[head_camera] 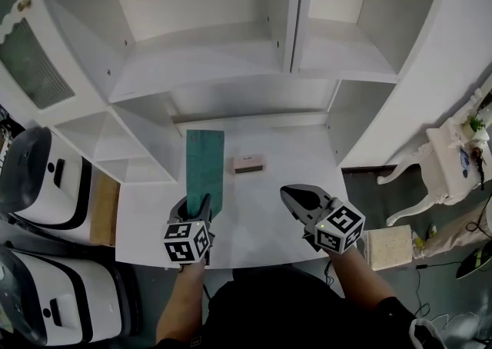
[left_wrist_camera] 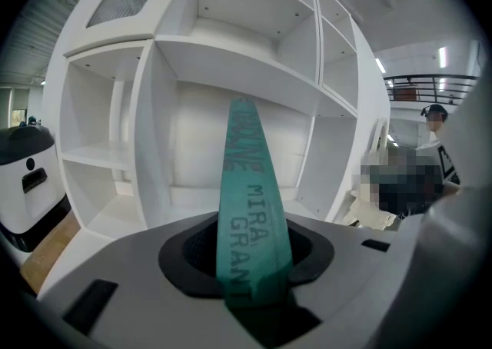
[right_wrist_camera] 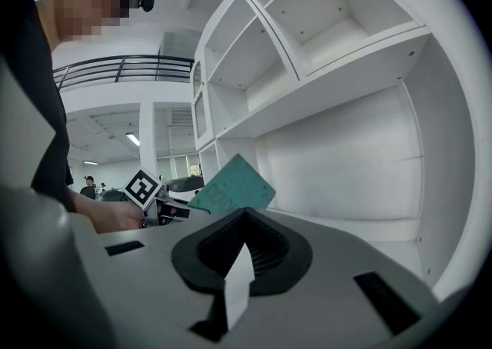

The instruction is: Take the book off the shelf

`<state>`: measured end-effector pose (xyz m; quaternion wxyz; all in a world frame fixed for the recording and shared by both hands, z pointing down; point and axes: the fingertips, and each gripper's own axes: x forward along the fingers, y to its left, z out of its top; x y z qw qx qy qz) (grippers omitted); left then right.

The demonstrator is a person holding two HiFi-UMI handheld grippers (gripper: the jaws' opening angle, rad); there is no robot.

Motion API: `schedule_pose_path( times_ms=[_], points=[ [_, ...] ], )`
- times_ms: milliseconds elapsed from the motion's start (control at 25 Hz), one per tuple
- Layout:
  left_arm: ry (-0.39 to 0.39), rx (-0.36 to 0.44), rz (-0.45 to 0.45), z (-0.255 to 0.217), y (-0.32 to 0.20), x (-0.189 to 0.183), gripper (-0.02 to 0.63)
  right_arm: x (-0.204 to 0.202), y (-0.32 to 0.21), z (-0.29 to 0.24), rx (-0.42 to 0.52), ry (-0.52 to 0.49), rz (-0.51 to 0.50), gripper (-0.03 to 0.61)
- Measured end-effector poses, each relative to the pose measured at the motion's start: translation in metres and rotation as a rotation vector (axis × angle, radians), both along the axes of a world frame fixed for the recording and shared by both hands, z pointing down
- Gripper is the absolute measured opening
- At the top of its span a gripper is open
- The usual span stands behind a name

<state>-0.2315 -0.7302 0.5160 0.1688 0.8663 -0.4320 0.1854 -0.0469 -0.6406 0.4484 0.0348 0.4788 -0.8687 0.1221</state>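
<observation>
The book [head_camera: 204,167], green and slim, is clamped at its near end by the left gripper [head_camera: 201,207] and reaches away from that gripper toward the back of the white shelf unit [head_camera: 231,48], above the white desk [head_camera: 261,221]. The head view gives its flat cover. The left gripper view [left_wrist_camera: 254,282] gives only the spine, running up from between the black pads that press on both its sides, with "MIRA GRANT" printed along it; the head view cannot show that lettering.

The right gripper [head_camera: 289,192] is off to the right of the book, apart from it. Its own view [right_wrist_camera: 238,263] shows the jaws narrow, with only a thin white sliver between them and nothing held. From there the book [right_wrist_camera: 231,186] appears up and to the left as a tilted green corner, just beyond the left gripper's marker cube [right_wrist_camera: 142,186].

Only the head view shows a small pale box [head_camera: 248,163] on the desk, ahead of the two grippers and between them, just right of the book.
</observation>
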Motion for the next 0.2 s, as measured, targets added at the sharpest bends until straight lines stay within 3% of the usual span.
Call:
schedule_pose_path(
  times_ms=[200],
  points=[
    [0.024,0.026,0.01,-0.014,0.001,0.006,0.153,0.0,0.002,0.0,-0.002,-0.003,0.001,0.012]
  ],
)
